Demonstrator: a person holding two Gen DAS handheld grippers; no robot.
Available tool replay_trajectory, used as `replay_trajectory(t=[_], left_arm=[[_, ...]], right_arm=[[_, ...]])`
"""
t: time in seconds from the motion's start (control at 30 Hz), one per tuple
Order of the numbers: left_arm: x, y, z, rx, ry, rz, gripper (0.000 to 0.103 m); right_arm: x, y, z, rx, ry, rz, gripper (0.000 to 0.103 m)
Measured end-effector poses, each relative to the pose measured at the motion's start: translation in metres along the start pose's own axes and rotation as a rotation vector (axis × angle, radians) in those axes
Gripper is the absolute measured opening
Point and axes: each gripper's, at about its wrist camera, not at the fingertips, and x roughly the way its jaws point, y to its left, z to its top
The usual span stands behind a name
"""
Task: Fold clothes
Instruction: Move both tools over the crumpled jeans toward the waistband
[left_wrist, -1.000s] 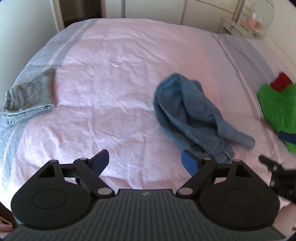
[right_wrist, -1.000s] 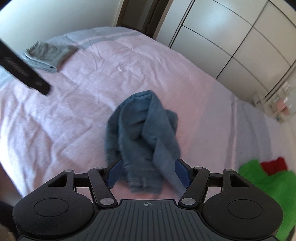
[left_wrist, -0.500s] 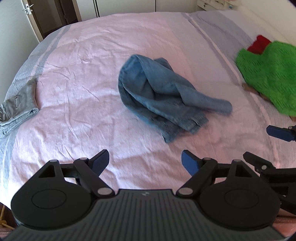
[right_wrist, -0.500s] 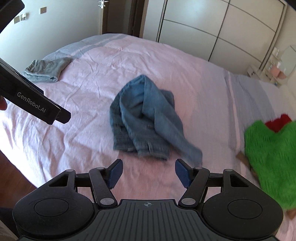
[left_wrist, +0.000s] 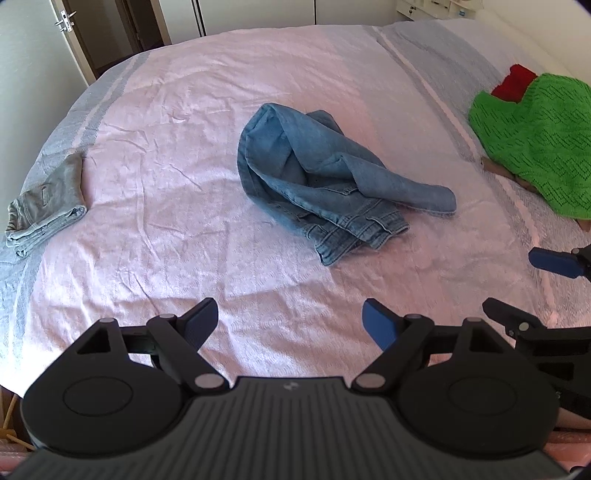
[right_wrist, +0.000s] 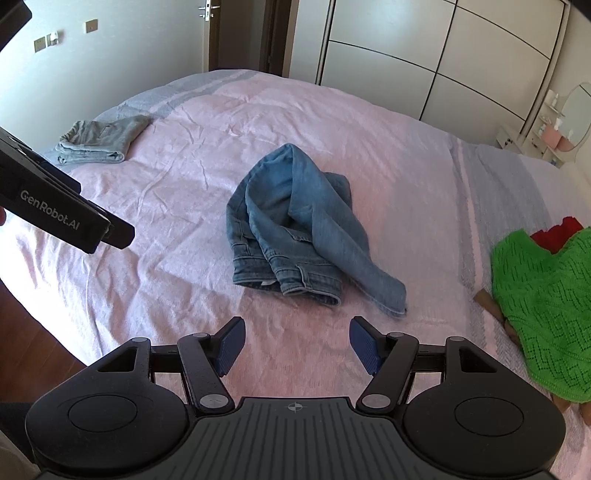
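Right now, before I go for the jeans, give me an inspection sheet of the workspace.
Surface: bed with a wrinkled pink cover, grey stripes at both ends.
Job's things: blue jeans crumpled mid-bed, one leg trailing; folded grey garment at the bed's edge.
Clutter: green knit over something red on the far side.
Grippers: left gripper and right gripper both open, fingers empty, short of the jeans.
Cables: nothing seen.
Surroundings: wardrobe doors, door, small dressing table with mirror.
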Motion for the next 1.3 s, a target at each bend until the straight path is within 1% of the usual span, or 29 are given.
replay_trajectory(t=[0.2,0.57,0.87,1.07,1.17,1.2,1.23,1.27,1.3], left_arm=[[0.012,0.018,0.014,0.026,-0.003,-0.008,0.083],[0.045,0.075,0.058,0.097,-0.002,-0.034,0.083],[0.073,0.101,0.081,0.169,0.027,-0.092,0.083],[0.096,0.123,0.090,0.197,0.064,-0.111,0.083],[0.110,0.132,0.095,0.218,0.084,-0.121,0.083],[0.114,0.135,0.096,0.225,0.090,-0.124,0.083],[0.119,0.137,0.098,0.233,0.096,-0.128,0.083],[0.123,0.140,0.100,0.241,0.102,-0.130,0.083],[0.128,0.144,0.102,0.248,0.107,-0.132,0.083]], right_arm=[[0.016,0.003,0.014,0.039,0.014,-0.021,0.066],[0.048,0.018,0.051,0.138,0.053,-0.075,0.066],[0.072,0.040,0.071,0.203,0.102,-0.124,0.066],[0.092,0.051,0.071,0.259,0.158,-0.152,0.066],[0.105,0.049,0.067,0.345,0.191,-0.160,0.066],[0.109,0.046,0.063,0.405,0.198,-0.156,0.066],[0.114,0.041,0.059,0.482,0.204,-0.148,0.066],[0.118,0.033,0.053,0.585,0.206,-0.131,0.066],[0.123,0.025,0.046,0.718,0.206,-0.104,0.066]])
